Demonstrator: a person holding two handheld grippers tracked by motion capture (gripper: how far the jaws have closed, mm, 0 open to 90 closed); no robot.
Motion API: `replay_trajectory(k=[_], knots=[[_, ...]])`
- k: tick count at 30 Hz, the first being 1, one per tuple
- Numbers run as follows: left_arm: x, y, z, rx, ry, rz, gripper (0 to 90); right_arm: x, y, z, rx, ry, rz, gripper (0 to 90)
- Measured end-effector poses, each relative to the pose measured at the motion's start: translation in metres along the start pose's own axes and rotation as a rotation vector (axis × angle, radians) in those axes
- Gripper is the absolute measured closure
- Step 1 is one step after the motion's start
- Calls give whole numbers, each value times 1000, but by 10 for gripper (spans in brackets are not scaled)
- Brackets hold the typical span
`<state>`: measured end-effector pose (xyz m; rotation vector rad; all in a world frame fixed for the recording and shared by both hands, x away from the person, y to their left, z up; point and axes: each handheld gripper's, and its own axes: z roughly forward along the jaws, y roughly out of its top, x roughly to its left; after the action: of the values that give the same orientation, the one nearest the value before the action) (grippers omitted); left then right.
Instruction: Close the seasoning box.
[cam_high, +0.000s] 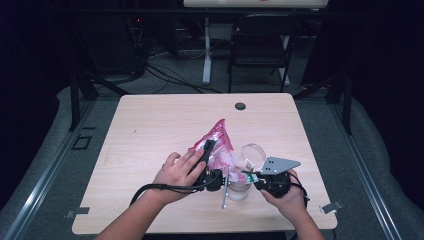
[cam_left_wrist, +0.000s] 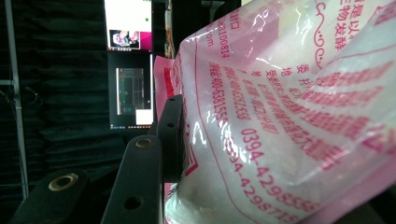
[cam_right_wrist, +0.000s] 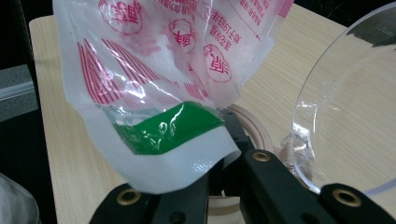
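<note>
A pink-and-white plastic bag (cam_high: 220, 137) with white grains inside is held tilted above the table. My left gripper (cam_high: 209, 150) is shut on the bag's side; in the left gripper view one black finger (cam_left_wrist: 169, 135) presses the film of the bag (cam_left_wrist: 280, 116) and the other finger is hidden behind it. My right gripper (cam_high: 251, 176) is shut on the bag's lower corner (cam_right_wrist: 168, 130), where there is a green strip. Below that corner stands a clear jar (cam_high: 239, 191) with its round clear lid (cam_high: 254, 152) swung open; the lid (cam_right_wrist: 345, 116) is also close by in the right gripper view.
A thin metal piece (cam_high: 225, 192) lies beside the jar. The wooden table (cam_high: 150, 125) has a dark grommet (cam_high: 240, 106) near its far edge. A black folding chair (cam_high: 260, 45) and a desk leg stand beyond the table.
</note>
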<state>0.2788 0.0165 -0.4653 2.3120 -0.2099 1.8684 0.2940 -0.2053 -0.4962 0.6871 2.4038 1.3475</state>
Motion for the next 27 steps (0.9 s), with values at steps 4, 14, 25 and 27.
replay_trajectory(k=[4,14,25,27], knots=[[0,0,0,-1,2,-2,641,0,0,0,1,0,0,900],[-1,1,1,-12,1,-10,640,0,0,0,1,0,2,900],[2,3,0,-10,3,0,637,-1,0,-2,-5,-3,6,900],[2,3,0,-19,12,-3,637,-1,0,-2,-5,-2,6,900]])
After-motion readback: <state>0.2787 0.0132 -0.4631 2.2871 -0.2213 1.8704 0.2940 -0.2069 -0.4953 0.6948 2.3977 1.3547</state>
